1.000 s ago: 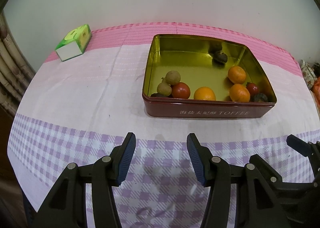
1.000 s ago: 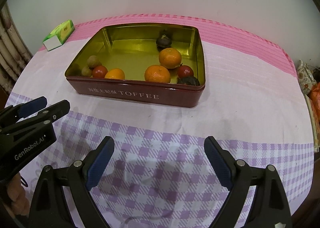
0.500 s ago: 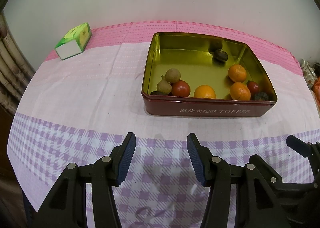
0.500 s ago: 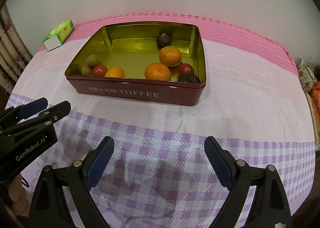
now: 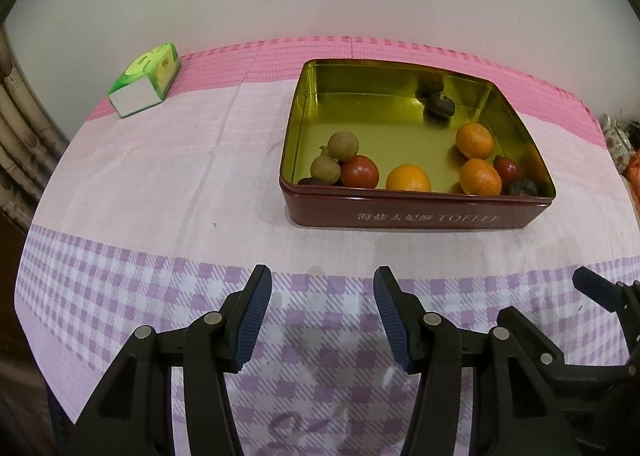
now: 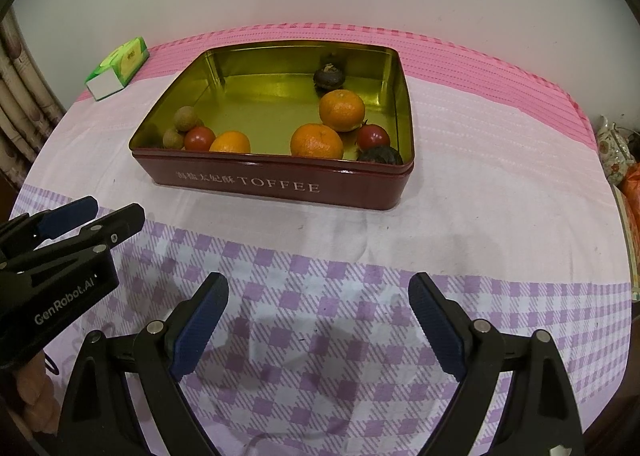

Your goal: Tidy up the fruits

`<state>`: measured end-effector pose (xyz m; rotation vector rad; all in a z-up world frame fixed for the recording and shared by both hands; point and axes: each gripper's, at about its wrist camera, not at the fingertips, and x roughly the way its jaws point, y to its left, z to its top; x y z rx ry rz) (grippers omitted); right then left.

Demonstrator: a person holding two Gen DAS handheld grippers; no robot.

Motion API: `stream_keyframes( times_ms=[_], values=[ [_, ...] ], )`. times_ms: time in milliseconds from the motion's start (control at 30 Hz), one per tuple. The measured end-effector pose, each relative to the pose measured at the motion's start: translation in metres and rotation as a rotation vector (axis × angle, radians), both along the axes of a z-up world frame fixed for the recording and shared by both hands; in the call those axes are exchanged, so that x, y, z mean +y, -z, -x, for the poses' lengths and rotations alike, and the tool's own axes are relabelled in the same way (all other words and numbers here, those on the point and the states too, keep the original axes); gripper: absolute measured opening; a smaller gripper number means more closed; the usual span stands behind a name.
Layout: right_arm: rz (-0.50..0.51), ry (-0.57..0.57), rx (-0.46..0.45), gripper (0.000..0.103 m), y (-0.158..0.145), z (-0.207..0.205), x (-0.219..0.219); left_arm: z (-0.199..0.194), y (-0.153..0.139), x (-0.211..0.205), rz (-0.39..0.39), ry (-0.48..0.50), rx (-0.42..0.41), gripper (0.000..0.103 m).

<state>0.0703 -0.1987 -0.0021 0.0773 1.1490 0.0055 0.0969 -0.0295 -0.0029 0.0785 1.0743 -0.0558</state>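
A dark red toffee tin (image 5: 416, 214) (image 6: 280, 184) with a gold inside stands on the table ahead of both grippers. It holds three oranges (image 5: 408, 178) (image 6: 316, 141), two red tomatoes (image 5: 359, 171) (image 6: 199, 137), two tan longans (image 5: 343, 146) (image 6: 185, 118) and dark fruits (image 5: 439, 106) (image 6: 329, 77). My left gripper (image 5: 322, 316) is open and empty over the checked cloth, short of the tin. My right gripper (image 6: 318, 324) is open wide and empty, also short of the tin. The left gripper shows at the left edge of the right wrist view (image 6: 68, 224).
A green and white carton (image 5: 145, 80) (image 6: 117, 68) lies at the far left of the table. The tablecloth (image 5: 160, 184) is pink at the back and purple checked in front. A wall stands behind the table. Cluttered items (image 6: 616, 160) sit past the right edge.
Both views have shifted slightly, with the tin sitting a little higher in frame. Both grippers stay open and empty; the fruits have not moved.
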Motion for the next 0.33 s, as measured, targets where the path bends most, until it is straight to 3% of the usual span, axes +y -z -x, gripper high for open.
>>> stream_keyframes(
  times_ms=[333],
  values=[
    [-0.003,0.002,0.001,0.090,-0.0003,-0.0003,-0.0006,0.0006,0.0013,0.0018,0.006,0.009,0.002,0.054]
  ],
)
